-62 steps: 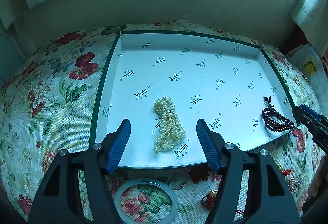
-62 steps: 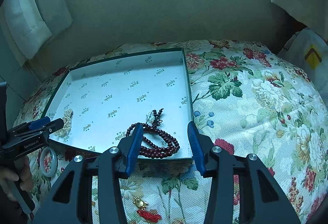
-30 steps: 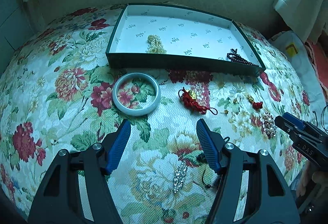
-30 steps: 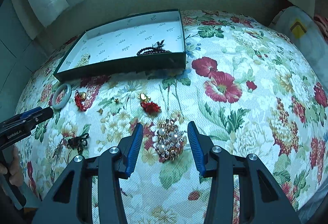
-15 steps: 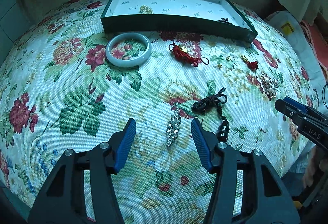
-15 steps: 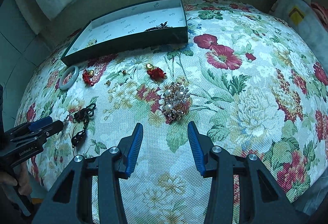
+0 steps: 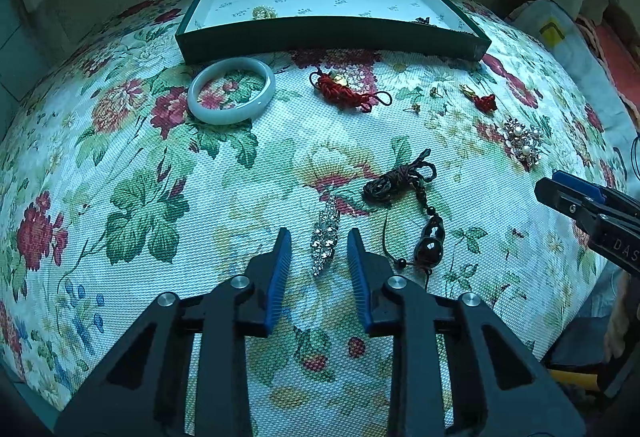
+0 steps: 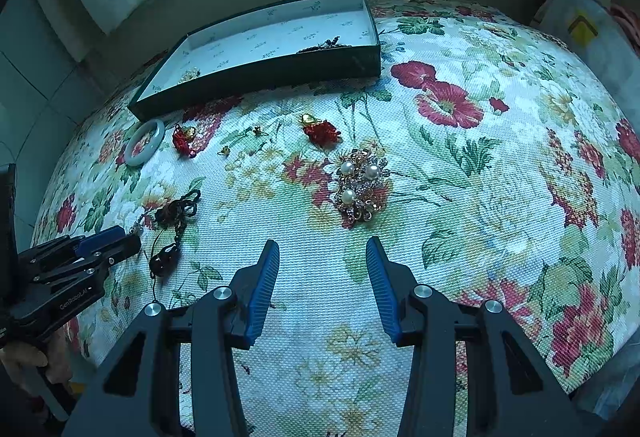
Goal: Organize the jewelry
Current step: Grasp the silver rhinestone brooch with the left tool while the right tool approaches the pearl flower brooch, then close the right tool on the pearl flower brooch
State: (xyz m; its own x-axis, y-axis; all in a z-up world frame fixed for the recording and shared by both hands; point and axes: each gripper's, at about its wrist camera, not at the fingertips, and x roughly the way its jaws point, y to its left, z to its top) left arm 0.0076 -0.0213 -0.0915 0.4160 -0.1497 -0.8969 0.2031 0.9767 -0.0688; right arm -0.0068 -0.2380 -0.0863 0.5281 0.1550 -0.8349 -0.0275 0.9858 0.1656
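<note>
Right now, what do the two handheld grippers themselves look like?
Both match: black angular plastic frames, silver round screw heads, and two ribbed blue pads lining the fingers. The left gripper carries white lettering reading "GenRobot.AI" on its side, seen from the right wrist view. The right gripper shows partial white letters "DAS". No cables visible.

The left gripper (image 8: 100, 245) is showing white lettering "GenRobot.AI" on its black body in the right wrist view. The right gripper (image 7: 576, 197) is displaying the partial letters "DAS" in the left wrist view. The box (image 7: 328, 33) lining is carrying a repeated printed logo, too small to read.
</note>
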